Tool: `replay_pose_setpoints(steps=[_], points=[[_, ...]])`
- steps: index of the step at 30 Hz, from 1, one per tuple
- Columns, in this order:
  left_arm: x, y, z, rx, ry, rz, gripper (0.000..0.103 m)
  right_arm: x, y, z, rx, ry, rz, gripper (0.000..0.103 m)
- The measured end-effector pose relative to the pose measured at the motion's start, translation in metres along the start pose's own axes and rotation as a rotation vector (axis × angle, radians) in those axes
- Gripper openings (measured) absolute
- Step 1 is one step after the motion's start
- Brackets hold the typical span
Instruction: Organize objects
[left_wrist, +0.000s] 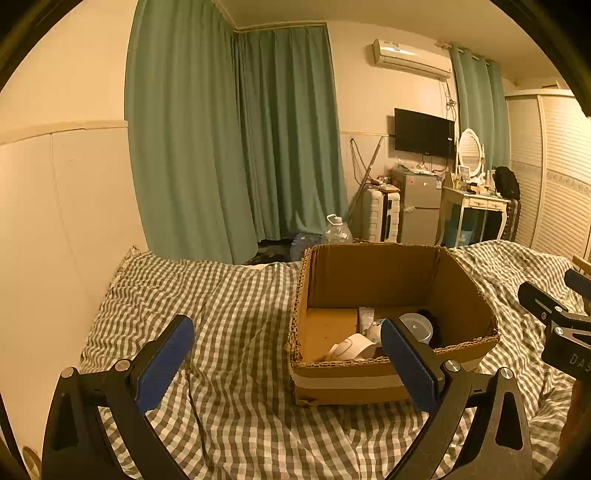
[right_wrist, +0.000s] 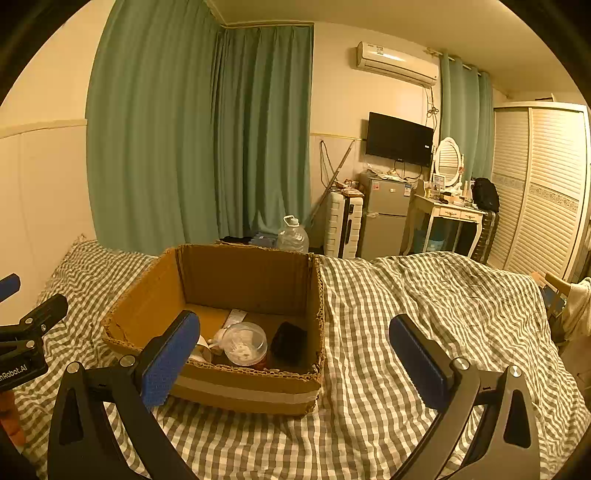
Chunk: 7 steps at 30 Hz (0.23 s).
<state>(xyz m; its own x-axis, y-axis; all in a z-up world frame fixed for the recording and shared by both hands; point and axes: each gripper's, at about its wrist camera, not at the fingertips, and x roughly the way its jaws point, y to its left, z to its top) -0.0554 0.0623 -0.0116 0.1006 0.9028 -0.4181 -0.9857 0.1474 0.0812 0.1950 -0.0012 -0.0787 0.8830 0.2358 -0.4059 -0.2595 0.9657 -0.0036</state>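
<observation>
An open cardboard box (left_wrist: 373, 273) (right_wrist: 243, 273) stands on the checked bed cover. Inside lie a white paper cup (left_wrist: 351, 347), a clear lidded plastic container (right_wrist: 245, 343) (left_wrist: 419, 326), a black object (right_wrist: 290, 341) and a small white packet (right_wrist: 234, 317). My left gripper (left_wrist: 288, 363) is open and empty, held above the cover just left of and in front of the box. My right gripper (right_wrist: 295, 363) is open and empty, in front of the box's right corner. Each gripper shows at the edge of the other's view.
The checked cover (right_wrist: 424, 295) spreads over the whole bed. Behind it are green curtains (left_wrist: 229, 140), a large water bottle (right_wrist: 292, 236), a white suitcase (right_wrist: 343, 230), a small fridge (right_wrist: 384, 218), a dressing table (right_wrist: 448, 214) and a wardrobe (right_wrist: 543, 188).
</observation>
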Motion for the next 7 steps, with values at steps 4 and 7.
replay_pose_setpoints(steps=[4,7], points=[[0.0010,-0.0013,-0.0011,0.004,0.008,0.012,0.103,-0.0001,0.0000,-0.0002,-0.001,0.002,-0.001,0.103],[0.0021,-0.0011,-0.0009,0.007,0.007,0.010,0.103,-0.0001,-0.0001,-0.0010,-0.001,0.003,-0.001,0.103]])
